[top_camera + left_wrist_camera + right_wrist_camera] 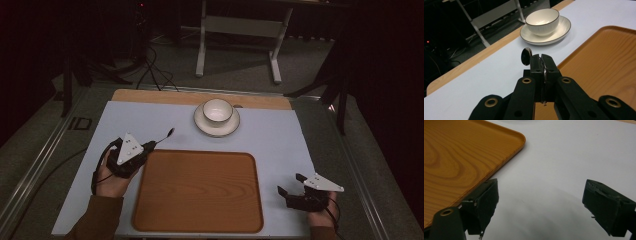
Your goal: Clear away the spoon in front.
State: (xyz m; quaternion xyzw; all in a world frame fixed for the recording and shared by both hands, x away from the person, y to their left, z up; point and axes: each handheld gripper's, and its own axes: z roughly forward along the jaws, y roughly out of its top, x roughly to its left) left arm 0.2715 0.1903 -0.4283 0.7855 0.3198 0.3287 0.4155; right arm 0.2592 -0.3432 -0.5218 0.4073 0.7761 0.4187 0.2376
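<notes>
Left gripper view first: my left gripper (541,60) has its black jaws pressed together on the thin metal handle of a small dark-bowled spoon (526,56), bowl sticking out past the tips toward the table's far edge; high view has the same spoon (164,136) held above the pale blue table mat (280,135), just off the far-left corner of the rounded wooden serving tray (200,192); grip sits at the very tips, so I judge it could pivot if I swing fast; I'd move slow and keep the wrist level.

Right gripper (540,207) is spread wide, holding nothing, resting low over the mat just beside the tray's right edge (506,157); I'd leave it parked there, out of the path.

Farther out, the white ribbed ceramic bowl with a dark rim (542,21) sits on a matching white saucer (560,33) near the far edge, well apart from the spoon.

Likely step: place the spoon, in the bowl or on the tray, I can't tell which; for the bowl I'd approach from above the rim and lower until the spoon bowl rests before releasing, so the dish isn't nudged off the saucer.
</notes>
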